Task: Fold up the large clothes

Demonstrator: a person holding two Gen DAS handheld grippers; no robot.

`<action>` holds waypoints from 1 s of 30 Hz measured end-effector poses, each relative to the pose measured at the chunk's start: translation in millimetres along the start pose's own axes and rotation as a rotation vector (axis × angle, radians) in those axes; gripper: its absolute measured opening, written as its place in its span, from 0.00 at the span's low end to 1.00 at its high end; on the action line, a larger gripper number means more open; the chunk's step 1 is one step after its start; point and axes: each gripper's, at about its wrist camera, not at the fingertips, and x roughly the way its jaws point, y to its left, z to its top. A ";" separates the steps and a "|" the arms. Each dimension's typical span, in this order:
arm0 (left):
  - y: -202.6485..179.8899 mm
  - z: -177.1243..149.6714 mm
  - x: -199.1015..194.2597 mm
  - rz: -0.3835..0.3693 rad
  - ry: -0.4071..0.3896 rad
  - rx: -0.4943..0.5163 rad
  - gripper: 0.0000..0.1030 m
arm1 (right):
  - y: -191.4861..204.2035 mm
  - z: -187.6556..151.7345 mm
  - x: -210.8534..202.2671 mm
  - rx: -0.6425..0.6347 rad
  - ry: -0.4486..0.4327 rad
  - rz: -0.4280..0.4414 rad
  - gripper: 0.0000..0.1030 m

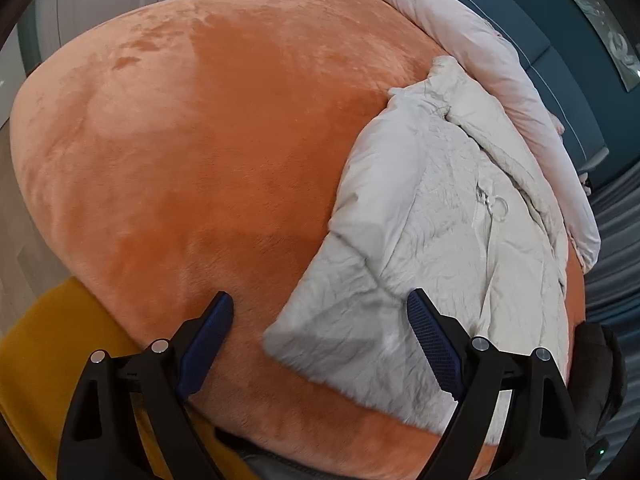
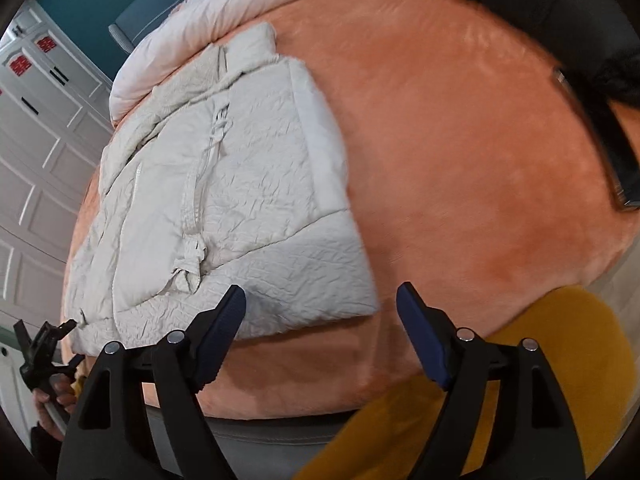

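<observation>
While spread flat on plush orange bedspread [image 1: 192,152], with both sleeves folded in: crumpled cream-white padded zip-front jacket [image 2: 224,208]. Left gripper [image 1: 320,344] and right gripper [image 2: 320,336]: jaws wide apart, empty, above jacket hem. Legible writing: none; red emblems on white cabinet doors [image 2: 36,92] unreadable.

One white puffy jacket [image 1: 432,216] is lying on one big orange blanket [image 1: 208,152]. One pink quilt [image 1: 500,64] is sitting behind it. One yellow cushion [image 2: 532,364] is showing by the near edge. Two grippers are showing, the left gripper [image 1: 320,328] and the right gripper [image 2: 322,320], each with two blue fingers spread apart.
</observation>
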 end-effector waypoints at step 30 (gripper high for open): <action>11.5 -39.2 -55.8 -0.074 0.145 0.166 0.12 | -9.6 -30.8 -40.8 -0.076 0.090 0.096 0.17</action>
